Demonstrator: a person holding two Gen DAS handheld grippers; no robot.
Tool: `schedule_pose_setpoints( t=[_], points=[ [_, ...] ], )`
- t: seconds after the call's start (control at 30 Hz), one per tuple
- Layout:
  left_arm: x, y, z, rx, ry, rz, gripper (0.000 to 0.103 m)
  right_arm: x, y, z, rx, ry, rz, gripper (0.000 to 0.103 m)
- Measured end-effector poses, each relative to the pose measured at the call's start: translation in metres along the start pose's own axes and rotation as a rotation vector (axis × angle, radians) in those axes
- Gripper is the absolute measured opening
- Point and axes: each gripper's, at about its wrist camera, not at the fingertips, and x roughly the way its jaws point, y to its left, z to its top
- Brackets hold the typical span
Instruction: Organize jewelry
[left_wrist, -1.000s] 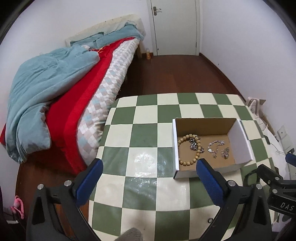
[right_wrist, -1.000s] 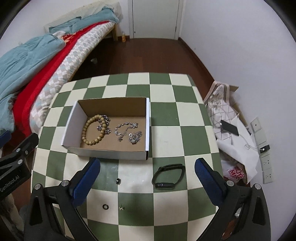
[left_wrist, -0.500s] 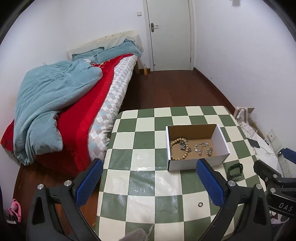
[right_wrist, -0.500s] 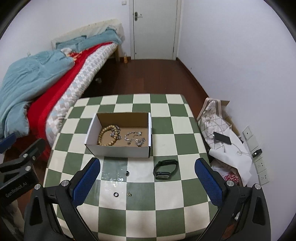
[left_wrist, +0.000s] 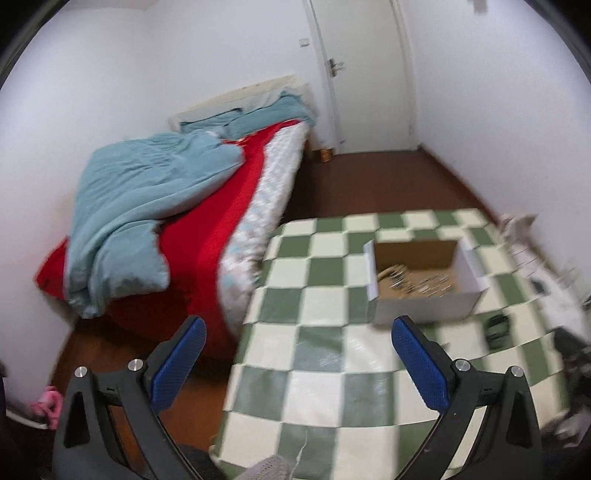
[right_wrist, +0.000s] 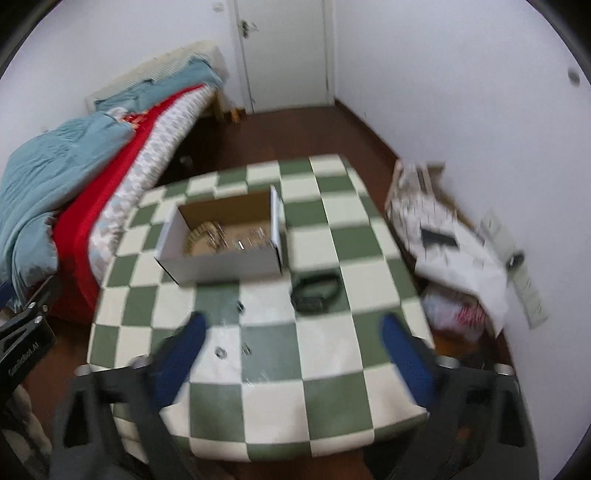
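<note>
Right hand-held gripper spread wide, empty (left hand-held gripper too); open white cardboard box of jewelry lies beyond it, black wristband beside the box.

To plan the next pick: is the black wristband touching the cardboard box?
Apart. The right wrist view shows a strip of checkered tablecloth between the wristband and the box.

Even, soft indoor light; both fisheye views are motion-blurred, edges bowed, corners vignetted black.
</note>
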Motion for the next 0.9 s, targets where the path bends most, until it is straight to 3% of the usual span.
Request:
schedule_pose_setpoints(
  t=[0.03,0.23,0.5,0.63,0.67,0.73,0.9],
  points=[
    [0.007,-0.002,-0.004,0.004,0.013,0.015,0.103,0.011,-0.006,-0.003,0.01,0.022,0.006,0.069],
    [0.056,-0.019,-0.037,0.061,0.123,0.097,0.103,0.078,-0.012,-0.037,0.051,0.111,0.13,0.069],
    [0.086,-0.024,-0.057,0.108,0.187,0.147,0.103,0.136,0.037,-0.059,-0.041,0.137,0.139,0.055],
    [0.094,-0.02,-0.058,0.101,0.211,0.144,0.103,0.147,0.052,-0.062,-0.079,0.124,0.135,0.038],
    [0.094,-0.02,-0.058,0.099,0.214,0.141,0.103,0.148,0.056,-0.063,-0.099,0.12,0.131,0.023],
    [0.097,-0.021,-0.058,0.09,0.224,0.13,0.103,0.149,0.059,-0.064,-0.125,0.106,0.107,0.009],
    [0.1,-0.036,-0.057,0.076,0.247,0.049,0.103,0.144,0.036,-0.062,-0.047,0.095,0.105,0.009]
  ],
)
